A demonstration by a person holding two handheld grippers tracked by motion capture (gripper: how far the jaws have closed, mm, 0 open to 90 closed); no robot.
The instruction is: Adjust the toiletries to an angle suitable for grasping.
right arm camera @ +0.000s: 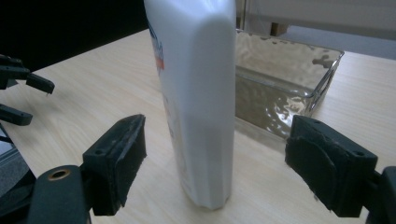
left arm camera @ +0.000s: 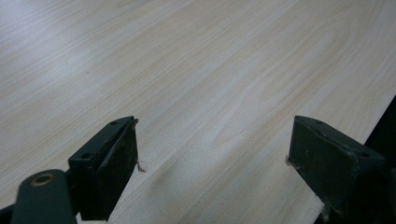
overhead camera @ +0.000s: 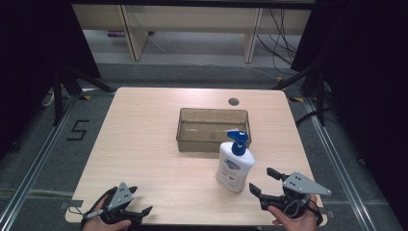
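Observation:
A white pump bottle [overhead camera: 235, 166] with a blue pump head and a blue-and-red label stands upright on the wooden table [overhead camera: 144, 144], just in front of a smoky clear rectangular tray [overhead camera: 211, 144]. My right gripper [overhead camera: 261, 179] is open beside the bottle's right side, near the front edge. In the right gripper view the bottle [right arm camera: 196, 93] rises between the spread jaws of the gripper [right arm camera: 217, 135], apart from both pads, with the tray [right arm camera: 327, 79] behind it. My left gripper [overhead camera: 140, 199] sits open at the front left over bare wood [left arm camera: 215, 140].
The tray looks empty. A round cable hole [overhead camera: 234, 101] lies behind it near the table's far edge. The left gripper [right arm camera: 23, 93] shows far off in the right gripper view. The table's front edge [left arm camera: 378, 112] runs close by the left gripper.

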